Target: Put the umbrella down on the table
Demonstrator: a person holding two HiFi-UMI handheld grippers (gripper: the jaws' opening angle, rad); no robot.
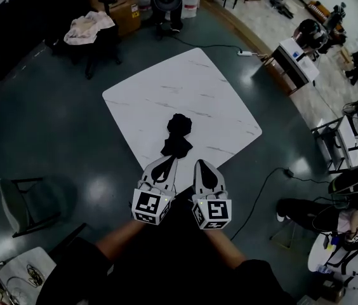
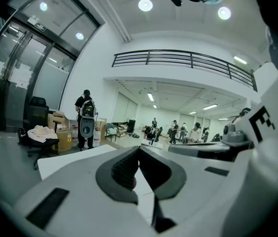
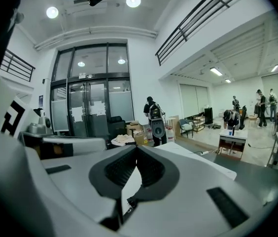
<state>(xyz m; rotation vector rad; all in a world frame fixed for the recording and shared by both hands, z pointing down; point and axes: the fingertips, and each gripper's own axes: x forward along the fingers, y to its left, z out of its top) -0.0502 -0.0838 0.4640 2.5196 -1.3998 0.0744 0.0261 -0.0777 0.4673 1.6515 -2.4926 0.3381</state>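
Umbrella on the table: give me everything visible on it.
The umbrella is black and collapsed, its fabric loosely bunched, wider at both ends with a narrow waist. It lies flat on the white marble-look table, near the edge closest to the person. Only the table appears to touch it; its handle cannot be made out.

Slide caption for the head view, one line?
Black folded umbrella lies on white marble-look table; left gripper and right gripper both shut, empty.
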